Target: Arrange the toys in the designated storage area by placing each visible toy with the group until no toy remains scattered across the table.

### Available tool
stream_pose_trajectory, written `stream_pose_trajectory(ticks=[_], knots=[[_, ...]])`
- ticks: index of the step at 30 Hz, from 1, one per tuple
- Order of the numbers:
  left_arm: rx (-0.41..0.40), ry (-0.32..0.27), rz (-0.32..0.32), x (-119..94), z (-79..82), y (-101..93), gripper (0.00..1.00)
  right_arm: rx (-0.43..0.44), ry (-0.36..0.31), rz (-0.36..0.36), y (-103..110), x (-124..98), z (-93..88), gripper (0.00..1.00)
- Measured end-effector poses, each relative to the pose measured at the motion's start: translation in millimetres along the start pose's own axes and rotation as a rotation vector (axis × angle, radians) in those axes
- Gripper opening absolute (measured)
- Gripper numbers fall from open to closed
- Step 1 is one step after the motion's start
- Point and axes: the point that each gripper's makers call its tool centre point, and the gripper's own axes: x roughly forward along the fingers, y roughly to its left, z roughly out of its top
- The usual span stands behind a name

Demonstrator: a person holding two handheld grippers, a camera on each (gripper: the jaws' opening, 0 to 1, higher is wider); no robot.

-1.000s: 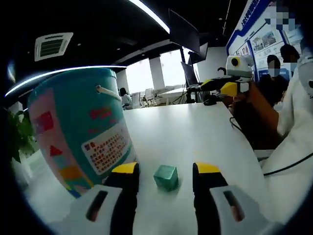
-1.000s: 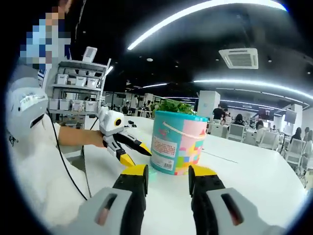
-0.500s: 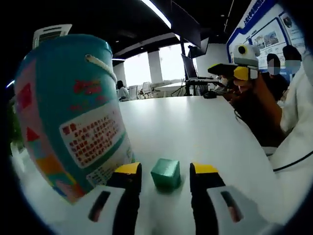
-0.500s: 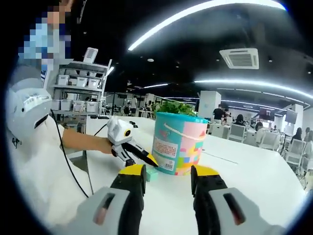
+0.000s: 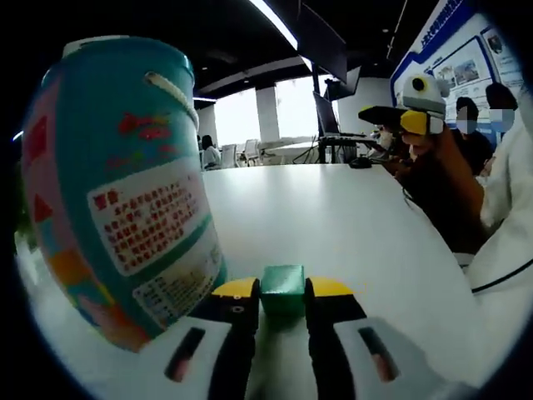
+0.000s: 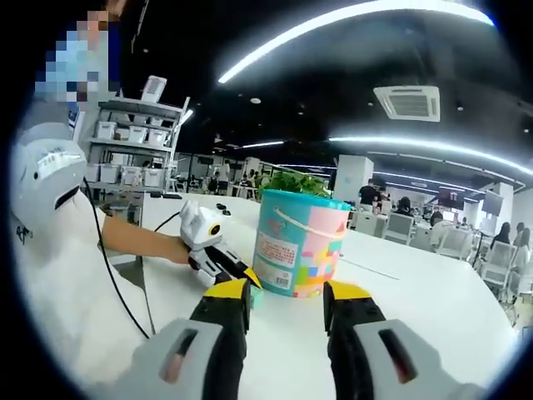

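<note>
- Left gripper (image 5: 283, 288) jaws have closed since a second ago, now clamped on the green cube (image 5: 283, 289).
- Cube on the white table (image 5: 350, 217), just beside the teal bucket (image 5: 117, 175).
- Right gripper (image 6: 283, 293) held above the table, jaws apart, nothing between them; bucket ahead.

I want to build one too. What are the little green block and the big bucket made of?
The green block, pinched in the left claw, looks like painted wood or plastic: flat matte faces, crisp edges. The bucket looks like smooth glossy plastic with a printed label.
</note>
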Motion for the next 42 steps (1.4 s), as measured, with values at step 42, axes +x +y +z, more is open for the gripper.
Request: stream_pose_trajectory(ticks=[42], knots=[[-0.015, -0.289, 0.047, -122.9, 193.9, 110.7, 0.21, -0.045, -0.005, -0.026, 1.2, -5.3, -4.6, 0.32]])
